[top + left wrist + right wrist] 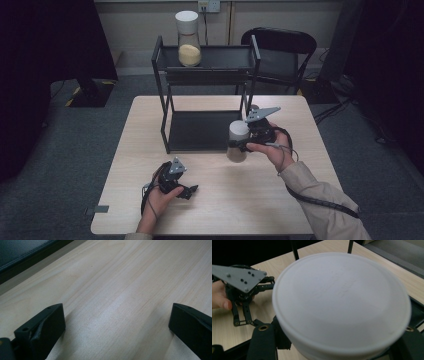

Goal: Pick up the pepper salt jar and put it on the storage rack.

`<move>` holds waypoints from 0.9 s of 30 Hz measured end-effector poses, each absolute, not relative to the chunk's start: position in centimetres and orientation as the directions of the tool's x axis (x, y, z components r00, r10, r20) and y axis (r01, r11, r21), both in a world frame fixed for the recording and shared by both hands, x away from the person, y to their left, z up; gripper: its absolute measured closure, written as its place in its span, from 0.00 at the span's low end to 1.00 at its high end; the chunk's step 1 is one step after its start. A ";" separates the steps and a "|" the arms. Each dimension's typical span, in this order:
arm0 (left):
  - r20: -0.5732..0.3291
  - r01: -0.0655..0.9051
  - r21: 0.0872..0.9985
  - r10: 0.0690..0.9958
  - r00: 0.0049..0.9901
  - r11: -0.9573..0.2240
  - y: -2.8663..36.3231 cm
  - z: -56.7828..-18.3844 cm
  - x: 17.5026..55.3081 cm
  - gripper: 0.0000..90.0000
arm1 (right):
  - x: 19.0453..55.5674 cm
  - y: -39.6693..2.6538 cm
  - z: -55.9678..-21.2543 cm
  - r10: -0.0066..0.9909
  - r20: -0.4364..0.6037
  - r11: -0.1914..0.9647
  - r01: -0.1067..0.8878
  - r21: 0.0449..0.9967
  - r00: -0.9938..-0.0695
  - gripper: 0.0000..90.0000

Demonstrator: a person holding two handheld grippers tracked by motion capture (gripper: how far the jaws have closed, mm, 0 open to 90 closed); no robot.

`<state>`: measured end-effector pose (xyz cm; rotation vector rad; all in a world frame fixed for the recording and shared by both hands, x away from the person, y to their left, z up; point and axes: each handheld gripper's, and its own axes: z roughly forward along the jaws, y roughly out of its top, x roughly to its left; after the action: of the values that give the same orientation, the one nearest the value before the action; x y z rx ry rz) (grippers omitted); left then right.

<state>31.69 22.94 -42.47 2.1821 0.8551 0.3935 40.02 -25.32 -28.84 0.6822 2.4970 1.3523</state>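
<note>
- Jar [238, 141] hangs upright in the right gripper [246, 142] fingers, clamped below its lid, just right of the rack [207, 64].
- Left gripper [186, 191] rests on the tabletop [240, 200], fingers wide.

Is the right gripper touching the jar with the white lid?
Touching. In the right gripper view, the right gripper's black jaws press both sides of the jar just under its lid.

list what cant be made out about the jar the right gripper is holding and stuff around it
- Held jar, right gripper view: its white lid hides the body and contents.
- Same jar, high view: small and dim, so its fill is unclear; the right gripper covers part of it.
- Left gripper, left gripper view: both jaws are cut off by the bottom edge.
- Rack: its lower shelf is too dark to show detail.
</note>
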 end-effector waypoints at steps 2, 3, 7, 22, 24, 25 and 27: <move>0.012 0.454 0.739 0.683 0.730 -0.498 22.9 -42.5 31.7 0.00 | 40.3 -24.9 -28.2 0.492 0.026 0.471 0.291 0.832 -0.870 0.39; 0.012 0.454 0.739 0.684 0.730 -0.498 22.9 -42.5 31.7 0.00 | 40.5 -24.7 -27.9 0.492 0.023 0.474 0.290 0.832 -0.870 0.39; 0.012 0.455 0.738 0.683 0.730 -0.499 22.9 -42.5 31.7 0.00 | 40.9 -24.0 -26.8 0.491 0.013 0.478 0.282 0.832 -0.871 0.39; 0.014 0.454 0.737 0.683 0.730 -0.500 22.9 -42.5 31.7 0.00 | 42.2 -22.6 -23.2 0.485 0.008 0.466 0.266 0.844 -0.875 0.39; 0.013 0.455 0.738 0.683 0.730 -0.499 22.9 -42.5 31.7 0.00 | 42.3 -22.6 -22.6 0.485 0.010 0.459 0.264 0.848 -0.874 0.39; 0.013 0.454 0.738 0.683 0.730 -0.499 22.9 -42.5 31.7 0.00 | 42.4 -22.6 -22.3 0.485 0.009 0.458 0.262 0.850 -0.875 0.39; 0.013 0.455 0.737 0.683 0.730 -0.500 22.9 -42.5 31.7 0.00 | 42.4 -22.5 -21.6 0.486 0.001 0.461 0.258 0.849 -0.874 0.39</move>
<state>31.70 22.94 -42.45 2.1838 0.8555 0.3931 42.44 -22.52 -21.60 0.6420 2.4698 1.3729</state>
